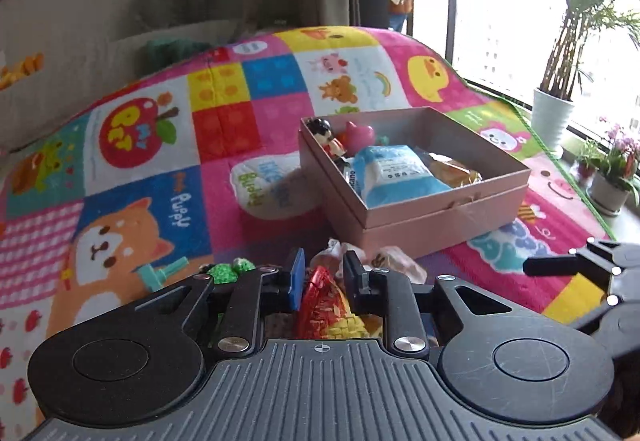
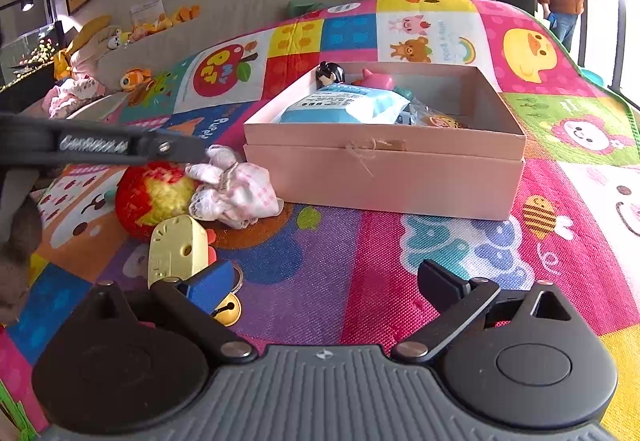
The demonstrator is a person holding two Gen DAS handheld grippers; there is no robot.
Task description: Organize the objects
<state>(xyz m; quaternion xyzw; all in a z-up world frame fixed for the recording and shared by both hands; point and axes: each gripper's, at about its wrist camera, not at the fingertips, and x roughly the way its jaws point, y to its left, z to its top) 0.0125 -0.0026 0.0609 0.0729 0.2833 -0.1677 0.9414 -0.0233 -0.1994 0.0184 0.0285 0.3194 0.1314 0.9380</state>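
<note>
A pink open box (image 1: 432, 225) (image 2: 384, 181) sits on the colourful play mat and holds a doll (image 1: 326, 137), a pink toy (image 1: 360, 135), a blue-white packet (image 1: 396, 173) (image 2: 344, 105) and a snack bag. My left gripper (image 1: 322, 277) has its fingers closed around a red and yellow woven ball (image 1: 320, 301) (image 2: 154, 197) on the mat. A pink-white cloth bundle (image 2: 236, 189) lies beside the ball. My right gripper (image 2: 332, 281) is open and empty above the mat, in front of the box. A yellow toy (image 2: 178, 249) lies by its left finger.
A gold bell (image 2: 228, 309) lies under the right gripper's left finger. Green pieces (image 1: 232, 269) and a teal peg (image 1: 160, 273) lie left of the left gripper. Potted plants (image 1: 554, 117) stand by the window at right. Stuffed toys (image 2: 88, 61) pile at the mat's far left.
</note>
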